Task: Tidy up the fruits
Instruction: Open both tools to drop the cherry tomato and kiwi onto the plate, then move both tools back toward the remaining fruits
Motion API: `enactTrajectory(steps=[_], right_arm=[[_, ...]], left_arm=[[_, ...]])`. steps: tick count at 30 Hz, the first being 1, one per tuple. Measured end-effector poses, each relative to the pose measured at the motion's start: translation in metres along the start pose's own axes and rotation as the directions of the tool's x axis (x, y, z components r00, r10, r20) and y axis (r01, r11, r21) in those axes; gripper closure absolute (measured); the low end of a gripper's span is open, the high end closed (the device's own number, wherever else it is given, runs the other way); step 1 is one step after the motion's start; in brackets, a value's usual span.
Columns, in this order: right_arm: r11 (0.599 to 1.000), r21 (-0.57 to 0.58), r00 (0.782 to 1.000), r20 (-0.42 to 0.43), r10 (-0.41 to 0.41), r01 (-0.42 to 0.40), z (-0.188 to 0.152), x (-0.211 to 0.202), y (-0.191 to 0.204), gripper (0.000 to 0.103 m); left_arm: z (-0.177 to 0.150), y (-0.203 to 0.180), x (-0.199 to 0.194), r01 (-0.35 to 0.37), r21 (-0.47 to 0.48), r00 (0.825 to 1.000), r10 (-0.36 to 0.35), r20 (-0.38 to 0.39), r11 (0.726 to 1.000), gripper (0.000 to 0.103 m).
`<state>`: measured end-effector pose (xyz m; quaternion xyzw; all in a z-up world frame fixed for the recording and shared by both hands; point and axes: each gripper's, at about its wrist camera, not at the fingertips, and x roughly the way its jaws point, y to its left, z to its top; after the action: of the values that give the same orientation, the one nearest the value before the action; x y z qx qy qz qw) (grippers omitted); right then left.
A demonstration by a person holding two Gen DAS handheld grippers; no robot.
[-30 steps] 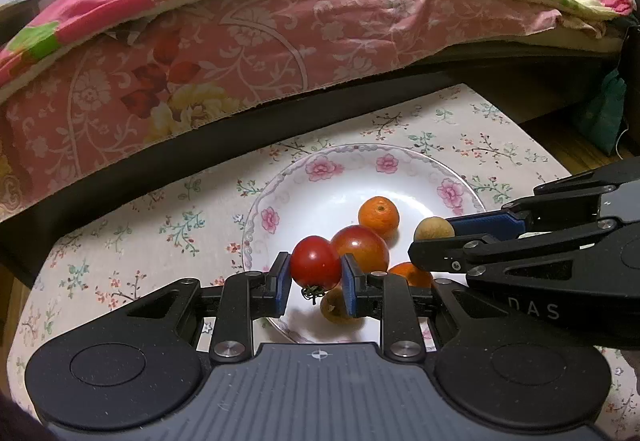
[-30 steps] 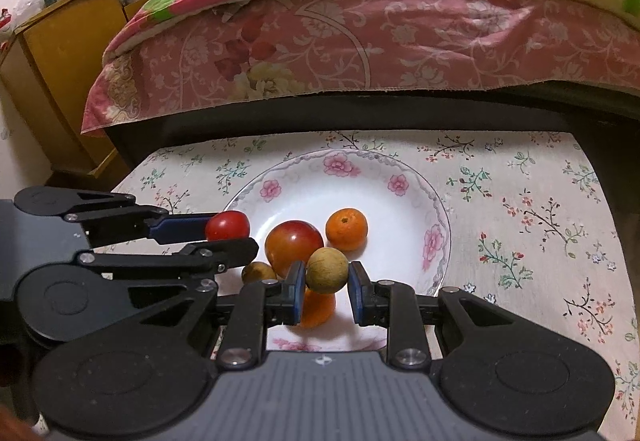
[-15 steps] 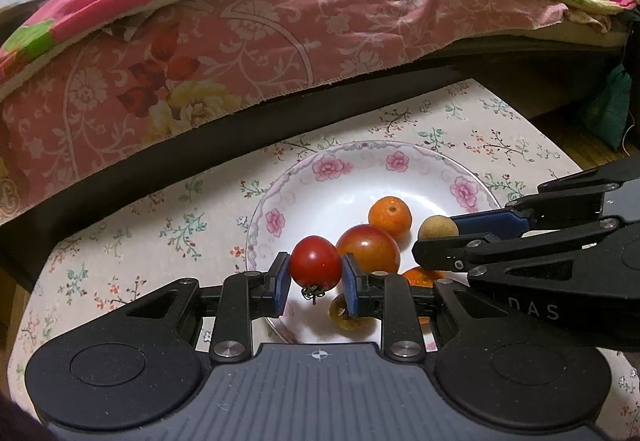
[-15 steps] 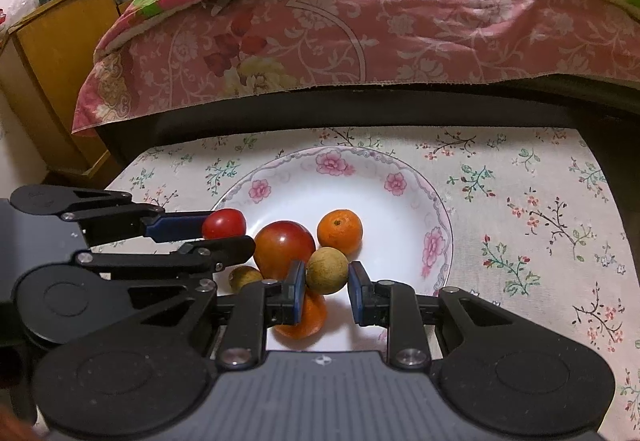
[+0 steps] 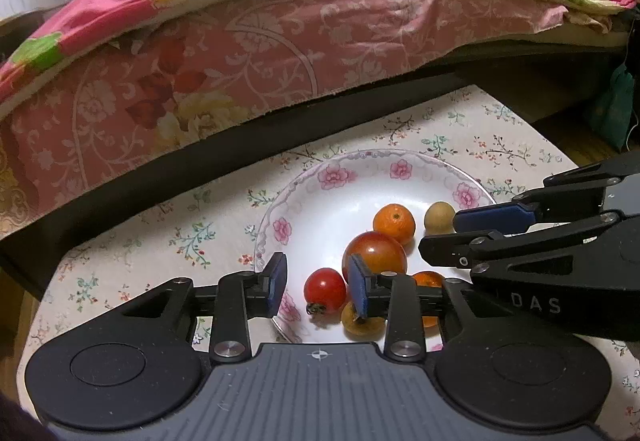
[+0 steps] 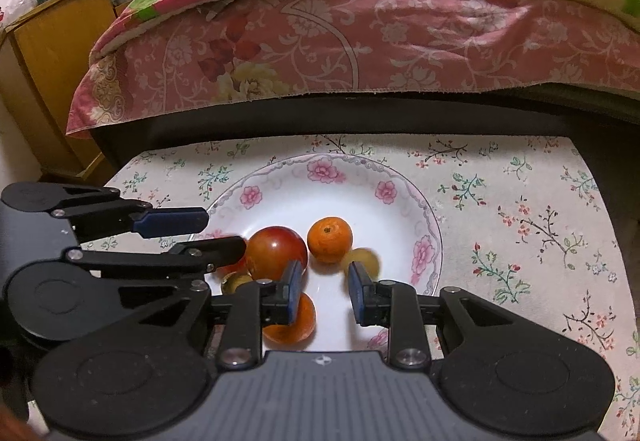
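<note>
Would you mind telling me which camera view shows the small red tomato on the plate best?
The left wrist view shows it best: the small red tomato lies whole and sharp on the plate, between the open left gripper pads, stem visible. In the right wrist view only a blurred red sliver shows behind a finger of the left gripper.

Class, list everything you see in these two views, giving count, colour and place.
plate: one, white with pink flowers, on cloth
small tomato: one, red, on plate
large tomato: one, red-orange, on plate
oranges: two, orange, on plate
round fruits: two, tan, on plate
cloth: one, cream floral, under plate
bedding: pink, behind
left tool: black, jaws just been opening, small tomato loose between
right tool: black, open, empty
</note>
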<state>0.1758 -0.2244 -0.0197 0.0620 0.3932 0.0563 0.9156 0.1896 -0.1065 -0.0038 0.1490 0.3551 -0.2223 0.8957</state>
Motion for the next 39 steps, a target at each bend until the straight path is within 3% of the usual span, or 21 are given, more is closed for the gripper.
enactTrajectory(steps=[18, 39], right_arm=[[1.0, -0.006, 1.0, 0.027, -0.006, 0.007, -0.001, -0.031, 0.011, 0.074], [0.999, -0.009, 0.998, -0.044, 0.046, -0.046, -0.042, -0.067, 0.051, 0.074]], left_arm=[[-0.003, -0.001, -0.04, 0.008, 0.006, 1.0, -0.008, 0.03, 1.0, 0.058], [-0.054, 0.002, -0.089, 0.021, -0.047, 0.999, -0.023, -0.048, 0.999, 0.059]])
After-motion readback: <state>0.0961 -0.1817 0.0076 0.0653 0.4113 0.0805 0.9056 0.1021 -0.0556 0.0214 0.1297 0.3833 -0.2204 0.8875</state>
